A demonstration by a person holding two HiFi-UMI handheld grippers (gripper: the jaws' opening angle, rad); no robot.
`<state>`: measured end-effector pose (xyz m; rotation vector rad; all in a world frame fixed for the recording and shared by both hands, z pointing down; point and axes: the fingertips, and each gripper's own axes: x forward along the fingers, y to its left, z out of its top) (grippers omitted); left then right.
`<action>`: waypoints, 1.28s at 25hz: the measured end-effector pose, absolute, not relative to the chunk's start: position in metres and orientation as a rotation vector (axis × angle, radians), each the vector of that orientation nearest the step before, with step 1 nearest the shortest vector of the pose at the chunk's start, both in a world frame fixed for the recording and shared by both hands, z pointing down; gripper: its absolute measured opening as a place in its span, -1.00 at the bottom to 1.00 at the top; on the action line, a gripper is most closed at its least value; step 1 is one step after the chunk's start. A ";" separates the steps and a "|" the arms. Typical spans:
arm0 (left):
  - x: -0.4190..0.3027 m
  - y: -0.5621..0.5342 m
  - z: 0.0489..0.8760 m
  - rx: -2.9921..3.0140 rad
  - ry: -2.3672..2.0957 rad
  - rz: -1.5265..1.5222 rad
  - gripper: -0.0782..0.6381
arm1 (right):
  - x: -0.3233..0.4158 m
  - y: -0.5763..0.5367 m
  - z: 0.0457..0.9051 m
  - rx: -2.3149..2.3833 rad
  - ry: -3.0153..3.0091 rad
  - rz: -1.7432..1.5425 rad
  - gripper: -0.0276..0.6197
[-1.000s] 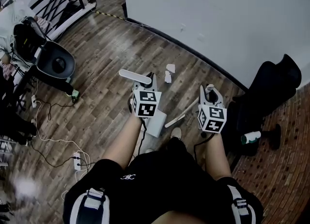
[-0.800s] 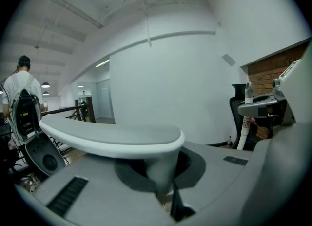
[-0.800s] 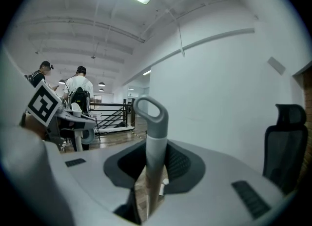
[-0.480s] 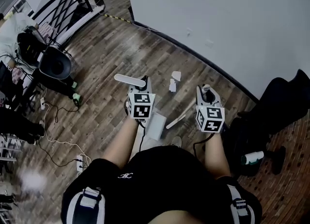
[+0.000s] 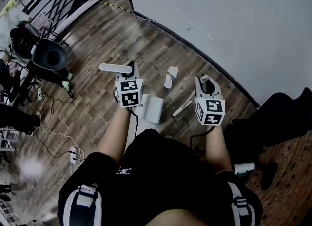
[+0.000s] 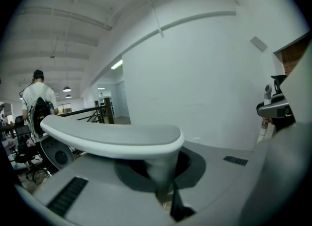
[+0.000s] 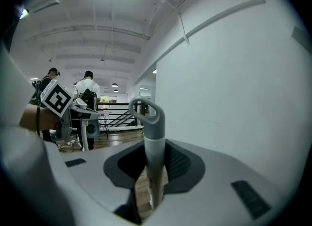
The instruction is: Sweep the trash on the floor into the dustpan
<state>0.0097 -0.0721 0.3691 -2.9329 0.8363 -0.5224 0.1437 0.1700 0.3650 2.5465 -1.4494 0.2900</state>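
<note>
Left gripper (image 5: pixel 130 71) clamps the dustpan (image 5: pixel 151 109), right gripper (image 5: pixel 204 82) the broom (image 5: pixel 181 109); trash (image 5: pixel 170 76) lies between them, 11 o'clock from the broom

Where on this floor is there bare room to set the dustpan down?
Bare wooden planks lie between the white paper scraps and the black round object at left, and along the foot of the white wall beyond the scraps. Crowded: white cables and power strip at lower left, black bag at right.

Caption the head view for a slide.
Left gripper holds the dustpan, right gripper the broom, with white paper scraps on a wooden floor.
</note>
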 end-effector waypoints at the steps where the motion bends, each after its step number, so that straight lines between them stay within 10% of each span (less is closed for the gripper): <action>1: 0.014 -0.079 0.369 -2.936 0.858 -0.516 -0.76 | 0.152 0.167 0.364 2.540 -1.448 0.284 -0.62; 32: 0.093 -0.281 0.539 -2.872 1.730 -0.819 -0.75 | 0.393 -0.036 0.438 2.111 -1.539 0.386 -0.61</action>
